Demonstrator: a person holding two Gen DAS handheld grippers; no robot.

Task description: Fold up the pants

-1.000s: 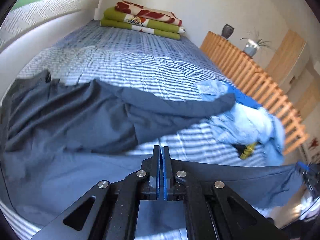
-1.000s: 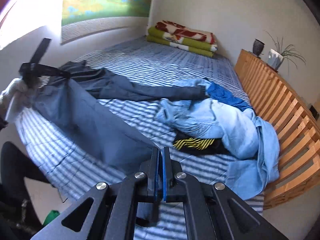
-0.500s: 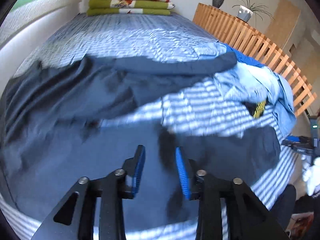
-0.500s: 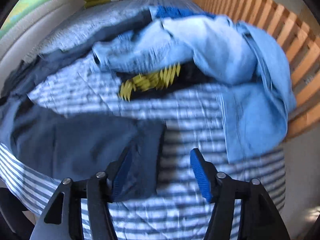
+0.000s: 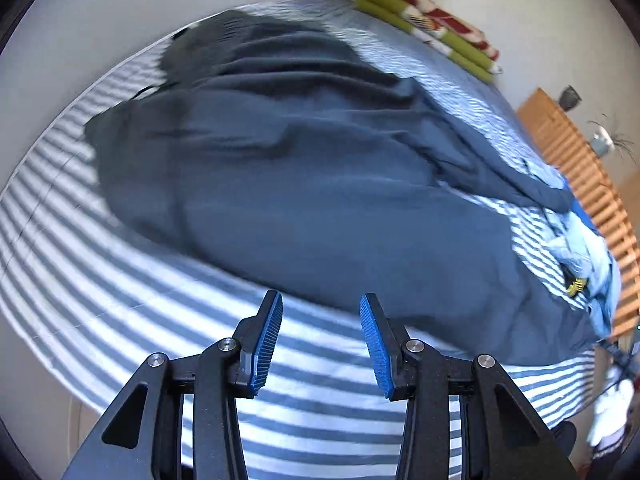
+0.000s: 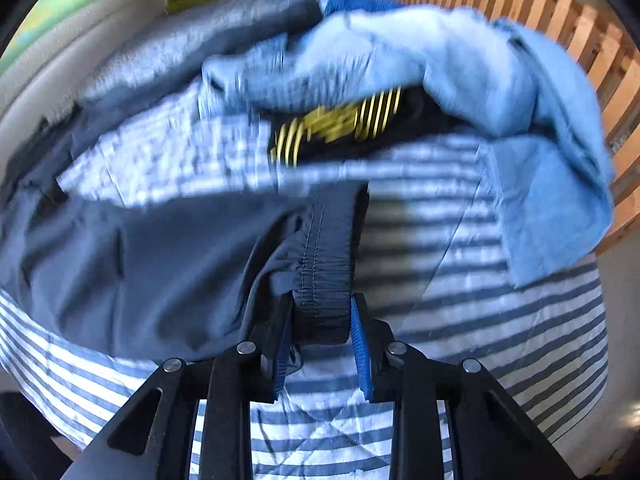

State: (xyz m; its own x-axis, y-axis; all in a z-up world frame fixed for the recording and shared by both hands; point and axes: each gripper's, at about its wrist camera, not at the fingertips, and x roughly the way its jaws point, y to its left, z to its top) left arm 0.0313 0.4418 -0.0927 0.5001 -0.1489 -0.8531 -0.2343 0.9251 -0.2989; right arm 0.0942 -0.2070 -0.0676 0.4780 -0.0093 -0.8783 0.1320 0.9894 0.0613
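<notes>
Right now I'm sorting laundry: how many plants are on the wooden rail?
1: a potted plant on the wooden rail, beside a dark vase. Others may be hidden.

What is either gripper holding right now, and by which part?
The right gripper grips the dark pants by the elastic hem; the left gripper holds nothing.

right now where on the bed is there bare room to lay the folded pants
Bare striped cover runs along the near edge, below the dark pants. Another free strip lies beside the waistband, below the light blue clothes pile, which crowds the slatted-rail side.
</notes>
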